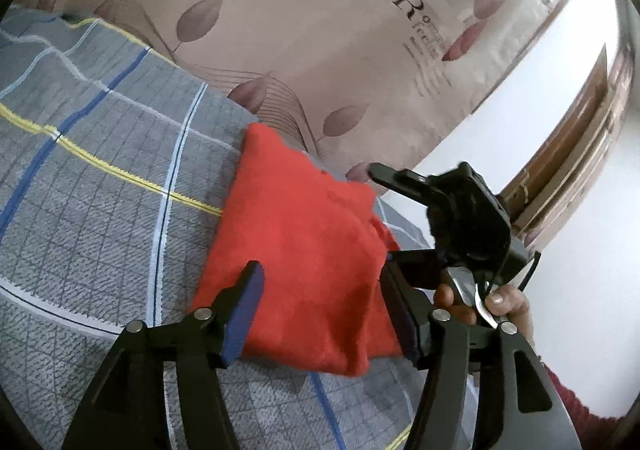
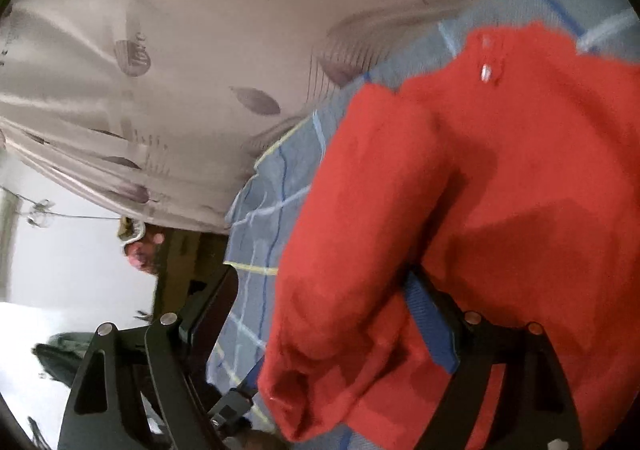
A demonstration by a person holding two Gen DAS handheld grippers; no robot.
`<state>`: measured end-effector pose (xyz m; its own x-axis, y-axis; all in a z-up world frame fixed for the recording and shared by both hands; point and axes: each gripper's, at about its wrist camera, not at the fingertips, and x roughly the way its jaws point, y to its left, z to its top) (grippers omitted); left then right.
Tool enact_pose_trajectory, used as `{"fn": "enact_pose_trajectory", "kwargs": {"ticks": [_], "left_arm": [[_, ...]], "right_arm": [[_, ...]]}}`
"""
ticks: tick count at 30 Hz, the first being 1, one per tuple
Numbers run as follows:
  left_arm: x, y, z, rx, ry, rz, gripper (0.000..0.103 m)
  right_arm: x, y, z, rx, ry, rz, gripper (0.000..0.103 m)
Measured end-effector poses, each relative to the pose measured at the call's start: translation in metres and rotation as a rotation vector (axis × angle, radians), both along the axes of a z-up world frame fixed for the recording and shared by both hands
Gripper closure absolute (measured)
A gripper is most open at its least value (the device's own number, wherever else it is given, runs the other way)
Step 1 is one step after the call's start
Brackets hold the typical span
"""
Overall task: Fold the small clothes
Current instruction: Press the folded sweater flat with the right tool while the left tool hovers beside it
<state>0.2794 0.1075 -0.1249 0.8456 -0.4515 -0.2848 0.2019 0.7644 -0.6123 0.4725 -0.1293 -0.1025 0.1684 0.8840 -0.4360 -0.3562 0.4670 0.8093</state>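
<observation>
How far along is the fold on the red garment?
Done: the red garment lies folded into a compact block on the checked sheet. In hand: both tools straddle it, jaws open, left tool gripping nothing. Left: possibly a final tidy; other clothes aren't visible.

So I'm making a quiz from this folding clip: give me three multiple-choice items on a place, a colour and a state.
1. Where does the red garment lie?
A. on the plaid bedcover
B. on a wooden chair
C. in a basket

2. What colour are the pads of the left gripper?
A. yellow
B. blue
C. white

3. How do the left gripper's jaws stand?
A. clamped on the curtain
B. shut with nothing between them
C. open, one on each side of the garment's near edge

Answers: 1 A, the plaid cloth shows all round the garment. 2 B, a blue strip lines the inner face of each finger. 3 C, both pads stand clear of the fabric.
</observation>
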Motion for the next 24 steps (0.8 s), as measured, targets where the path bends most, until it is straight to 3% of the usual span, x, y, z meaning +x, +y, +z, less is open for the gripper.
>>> {"fn": "enact_pose_trajectory", "kwargs": {"ticks": [6,9,12,14,19,21,22,23,24], "left_arm": [[0.001,-0.001,-0.001,-0.004,0.002,-0.001,0.036],[0.003,0.002,-0.003,-0.020,0.007,0.000,0.036],[0.002,0.001,-0.003,-0.018,0.008,-0.003,0.035],[0.002,0.001,-0.004,-0.017,0.010,-0.004,0.034],[0.004,0.003,-0.004,-0.027,0.015,-0.001,0.033],[0.003,0.002,-0.004,-0.023,0.012,-0.002,0.033],[0.002,0.002,-0.003,-0.019,0.008,-0.002,0.033],[0.002,0.001,-0.003,-0.018,0.004,-0.003,0.033],[0.001,0.001,-0.003,-0.018,-0.002,-0.006,0.033]], "right_arm": [[-0.003,-0.003,0.005,0.063,-0.007,-0.013,0.020],[0.000,-0.013,0.004,0.002,-0.031,-0.060,0.020],[0.003,-0.014,-0.009,0.038,0.027,-0.032,0.020],[0.004,-0.011,-0.012,0.010,0.033,-0.029,0.020],[0.000,0.003,-0.005,0.015,-0.005,0.000,0.020],[0.001,0.008,-0.002,-0.014,-0.029,-0.003,0.025],[0.002,0.010,-0.003,-0.032,-0.029,-0.003,0.038],[0.003,0.012,-0.004,-0.044,-0.034,-0.005,0.069],[0.005,0.014,-0.005,-0.065,-0.039,-0.008,0.082]]}}
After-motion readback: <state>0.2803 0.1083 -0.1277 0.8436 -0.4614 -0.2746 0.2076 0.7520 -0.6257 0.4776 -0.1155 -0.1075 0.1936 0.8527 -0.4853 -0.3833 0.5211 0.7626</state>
